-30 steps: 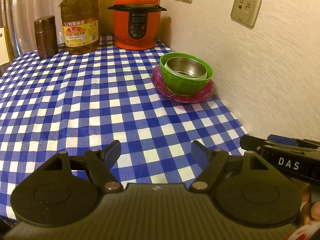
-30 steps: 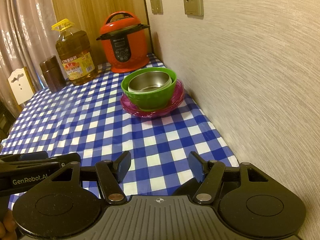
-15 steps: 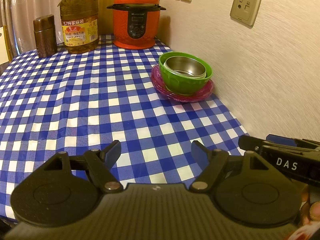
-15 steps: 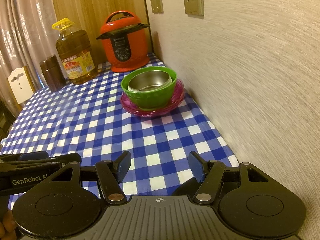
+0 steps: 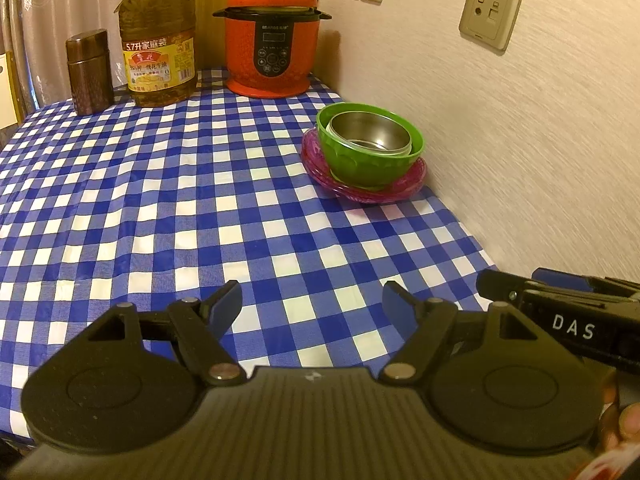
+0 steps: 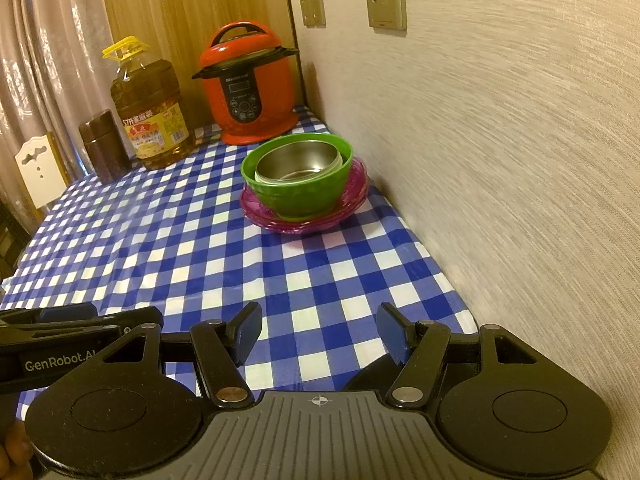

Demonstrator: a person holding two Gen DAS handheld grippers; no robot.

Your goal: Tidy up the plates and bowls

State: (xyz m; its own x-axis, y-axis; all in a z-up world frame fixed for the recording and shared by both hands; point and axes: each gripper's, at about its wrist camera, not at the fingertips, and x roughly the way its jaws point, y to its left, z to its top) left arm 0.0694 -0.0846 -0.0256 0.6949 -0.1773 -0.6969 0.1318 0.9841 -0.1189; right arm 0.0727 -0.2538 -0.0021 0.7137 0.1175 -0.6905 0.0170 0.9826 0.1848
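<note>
A steel bowl [image 5: 370,132] sits inside a green bowl [image 5: 368,164], which stands on a pink plate [image 5: 400,188] by the right wall. The same stack shows in the right wrist view: steel bowl [image 6: 298,162], green bowl [image 6: 298,196], pink plate [image 6: 352,200]. My left gripper [image 5: 312,304] is open and empty, low over the near table edge, far from the stack. My right gripper [image 6: 318,330] is open and empty, beside the left one near the wall.
A red pressure cooker [image 5: 272,36], a large oil bottle [image 5: 158,36] and a brown canister [image 5: 88,72] stand at the back of the blue-checked table [image 5: 160,200]. The wall [image 6: 500,160] runs along the right side. The other gripper shows at each view's edge.
Both views are almost unchanged; the left wrist view has drifted very slightly, and the stack has not moved.
</note>
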